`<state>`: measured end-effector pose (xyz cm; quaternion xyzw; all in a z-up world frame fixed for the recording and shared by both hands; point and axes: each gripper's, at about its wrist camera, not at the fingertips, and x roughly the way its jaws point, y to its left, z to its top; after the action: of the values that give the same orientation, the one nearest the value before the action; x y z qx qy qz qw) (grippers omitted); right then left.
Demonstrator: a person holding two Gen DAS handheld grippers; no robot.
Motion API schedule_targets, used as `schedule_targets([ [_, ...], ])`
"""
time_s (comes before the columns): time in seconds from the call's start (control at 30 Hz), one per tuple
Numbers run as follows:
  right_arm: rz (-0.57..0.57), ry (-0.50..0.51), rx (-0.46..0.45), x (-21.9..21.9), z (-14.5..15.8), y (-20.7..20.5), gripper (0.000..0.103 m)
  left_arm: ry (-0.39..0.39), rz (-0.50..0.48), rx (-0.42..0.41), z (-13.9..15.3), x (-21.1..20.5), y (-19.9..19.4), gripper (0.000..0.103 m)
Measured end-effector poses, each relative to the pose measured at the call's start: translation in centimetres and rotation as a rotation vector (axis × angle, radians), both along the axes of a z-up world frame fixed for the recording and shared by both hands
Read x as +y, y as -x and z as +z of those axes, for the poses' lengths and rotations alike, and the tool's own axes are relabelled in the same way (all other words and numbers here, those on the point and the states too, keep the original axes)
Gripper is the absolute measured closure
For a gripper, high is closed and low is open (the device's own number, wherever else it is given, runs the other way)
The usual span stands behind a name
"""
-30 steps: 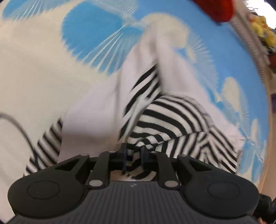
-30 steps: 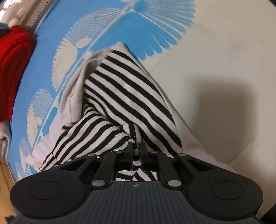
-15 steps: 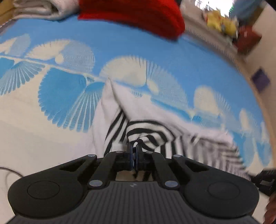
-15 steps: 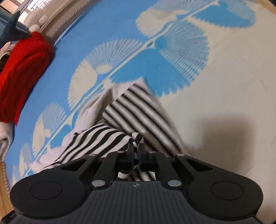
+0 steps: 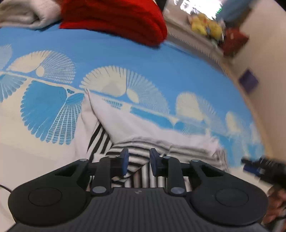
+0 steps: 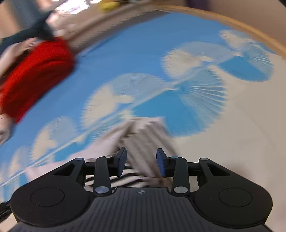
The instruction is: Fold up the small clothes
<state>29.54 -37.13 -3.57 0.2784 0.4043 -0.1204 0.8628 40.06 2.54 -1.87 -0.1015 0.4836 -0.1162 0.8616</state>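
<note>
A small black-and-white striped garment (image 5: 135, 128) with a pale inner side lies folded over on the blue and cream fan-patterned cover. My left gripper (image 5: 137, 160) is open just above its near striped edge, holding nothing. In the right wrist view the same garment (image 6: 143, 139) lies blurred ahead of my right gripper (image 6: 141, 160), which is open and empty above it. The right gripper also shows at the right edge of the left wrist view (image 5: 259, 167).
A folded red knit (image 5: 114, 19) and a pale folded cloth (image 5: 26, 14) lie at the far side of the cover; the red knit also shows in the right wrist view (image 6: 34, 75). Yellow toys (image 5: 205, 26) sit beyond. A wooden edge (image 6: 232, 23) borders the cover.
Both grippers were shut on the striped garment and carried it forward over itself; now both have opened and let it go, and it lies flat. The right view is blurred by motion.
</note>
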Motion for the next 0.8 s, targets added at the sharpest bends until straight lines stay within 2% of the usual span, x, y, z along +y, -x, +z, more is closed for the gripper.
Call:
schedule_targets([
  [0.07,0.103,-0.099,0.05,0.9,-1.6,-1.0,0.06,-0.139,0.029,0.126,-3.4,-0.1,-0.7,0.081],
  [0.1,0.13,-0.148,0.126,1.1,-3.2,-1.4,0.06,-0.215,0.057,0.216,-5.4,0.3,-1.0,0.081],
  [0.13,0.126,-0.153,0.224,1.2,-4.9,-1.7,0.06,-0.255,0.089,0.279,-6.7,0.8,-1.1,0.079],
  [0.17,0.102,-0.141,0.307,1.1,-6.5,-1.7,0.061,-0.217,0.118,0.28,-6.6,1.4,-1.2,0.08],
  [0.2,0.079,-0.145,0.326,0.7,-7.2,-1.6,0.062,-0.195,0.129,0.27,-5.8,1.4,-1.2,0.08],
  [0.3,0.083,-0.112,0.289,0.9,-5.8,-1.7,0.062,-0.151,0.059,0.097,-1.7,0.0,-0.3,0.08],
  [0.37,0.105,-0.068,0.211,1.0,-4.2,-1.6,0.059,-0.1,-0.023,0.055,-1.4,-1.5,0.5,0.08],
  [0.43,0.133,-0.035,0.185,1.2,-3.9,-1.7,0.053,-0.128,-0.093,0.117,-3.2,-2.9,0.6,0.077],
  [0.5,0.142,-0.056,0.24,1.1,-5.1,-2.0,0.052,-0.262,-0.142,0.237,-6.5,-4.1,0.8,0.075],
  [0.57,0.151,-0.107,0.31,0.6,-7.1,-1.8,0.052,-0.309,-0.151,0.2,-6.7,-4.8,1.4,0.074],
  [0.6,0.147,-0.1,0.292,0.9,-7.0,-1.9,0.053,-0.326,-0.139,0.188,-5.9,-5.1,1.7,0.075],
  [0.63,0.141,-0.091,0.271,0.9,-6.4,-1.6,0.053,-0.331,-0.124,0.143,-4.5,-5.4,2.3,0.075],
  [0.7,0.132,-0.067,0.194,1.1,-4.4,-0.3,0.053,-0.294,-0.114,0.03,-1.5,-5.7,3.8,0.073],
  [0.8,0.11,0.024,0.064,2.0,-0.5,2.8,0.053,-0.233,-0.086,-0.125,3.7,-5.8,7.0,0.061],
])
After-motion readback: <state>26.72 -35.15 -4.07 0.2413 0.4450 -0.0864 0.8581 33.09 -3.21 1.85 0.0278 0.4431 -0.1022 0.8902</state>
